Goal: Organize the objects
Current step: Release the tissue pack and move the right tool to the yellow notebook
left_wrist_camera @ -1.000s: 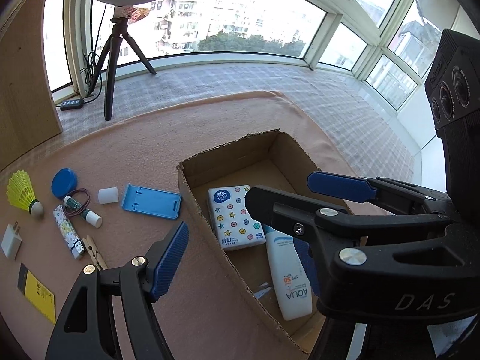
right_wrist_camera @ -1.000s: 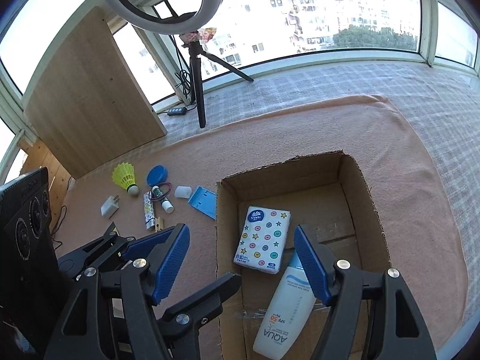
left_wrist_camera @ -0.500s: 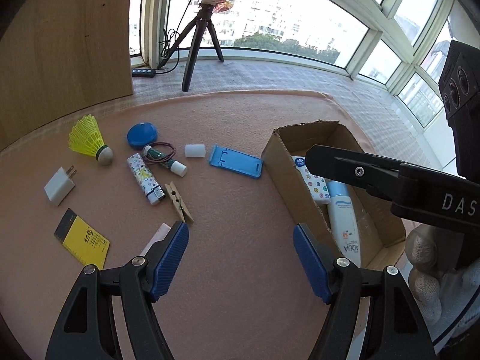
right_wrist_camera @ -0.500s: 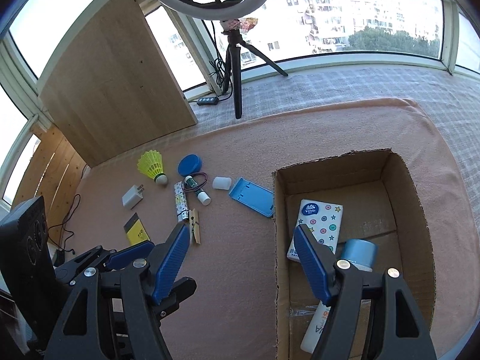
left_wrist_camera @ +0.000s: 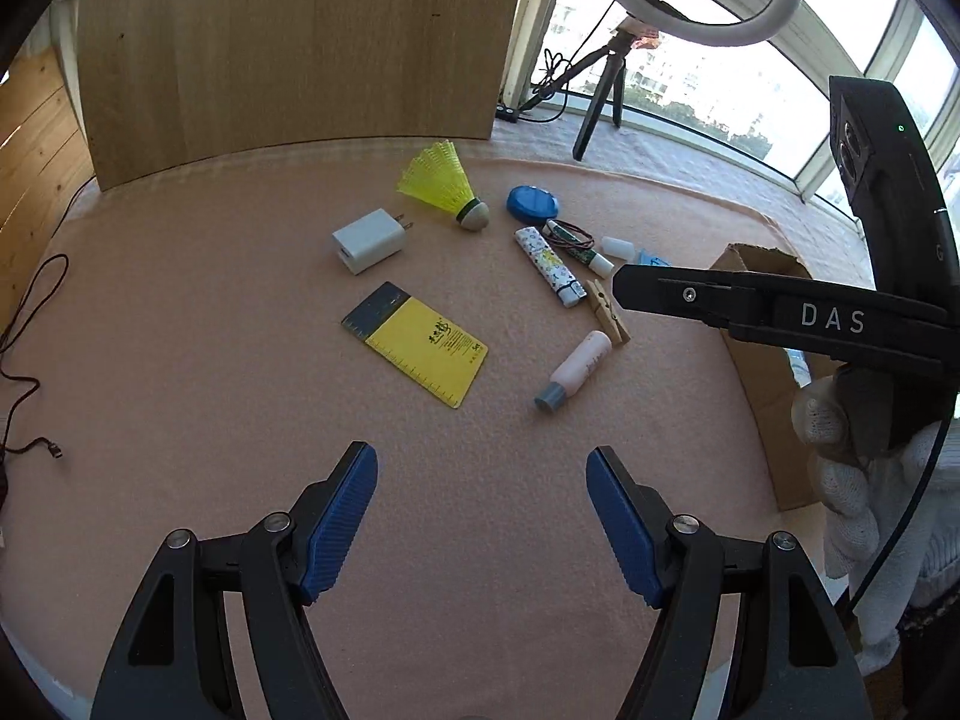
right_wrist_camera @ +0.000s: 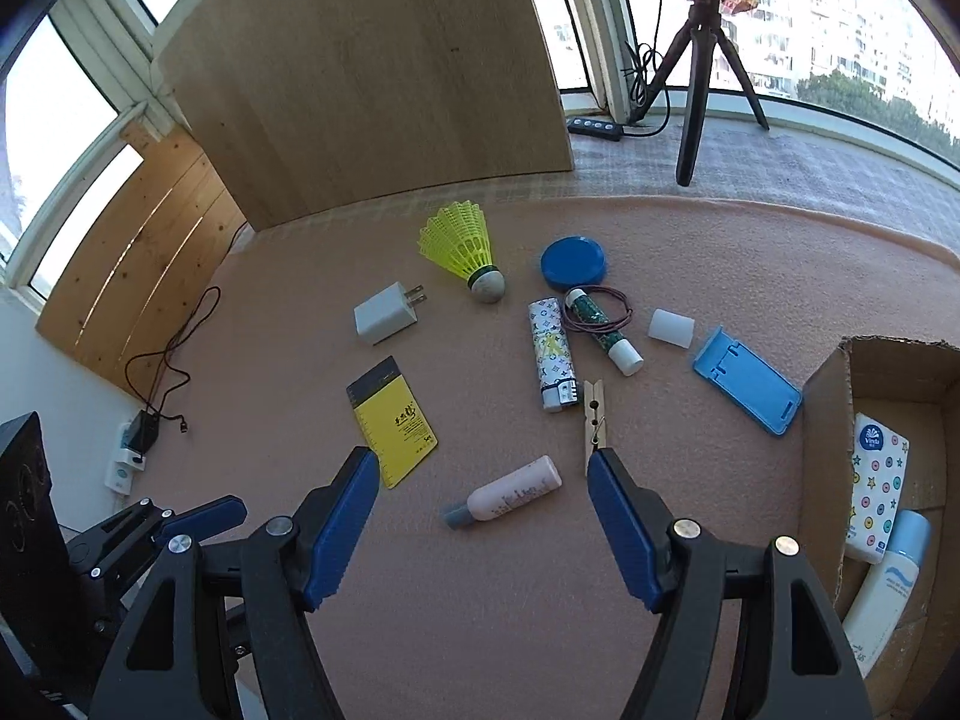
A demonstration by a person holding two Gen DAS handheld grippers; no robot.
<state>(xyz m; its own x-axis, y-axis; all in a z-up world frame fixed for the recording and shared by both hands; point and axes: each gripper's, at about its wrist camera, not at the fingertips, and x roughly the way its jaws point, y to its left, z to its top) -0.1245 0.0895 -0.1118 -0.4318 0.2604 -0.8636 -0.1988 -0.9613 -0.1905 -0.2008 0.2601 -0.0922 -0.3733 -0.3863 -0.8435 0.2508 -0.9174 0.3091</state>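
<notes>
Pink mat [right_wrist_camera: 690, 252] — pink bottle [right_wrist_camera: 510, 495] just ahead of right tongs [right_wrist_camera: 483, 516], gaping, empty.

Sunlit bay windows [right_wrist_camera: 840, 12], wooden panel [right_wrist_camera: 372, 78], ring light tripod [right_wrist_camera: 699, 78], pink carpet [right_wrist_camera: 690, 240].

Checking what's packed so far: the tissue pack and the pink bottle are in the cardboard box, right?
Not quite. In the right wrist view the tissue pack is in the cardboard box, but the pink bottle lies outside on the mat. The white bottle is the box's other item.

"DAS" on right gripper [left_wrist_camera: 618, 288], "Vinda" on tissue pack [right_wrist_camera: 873, 486]
</notes>
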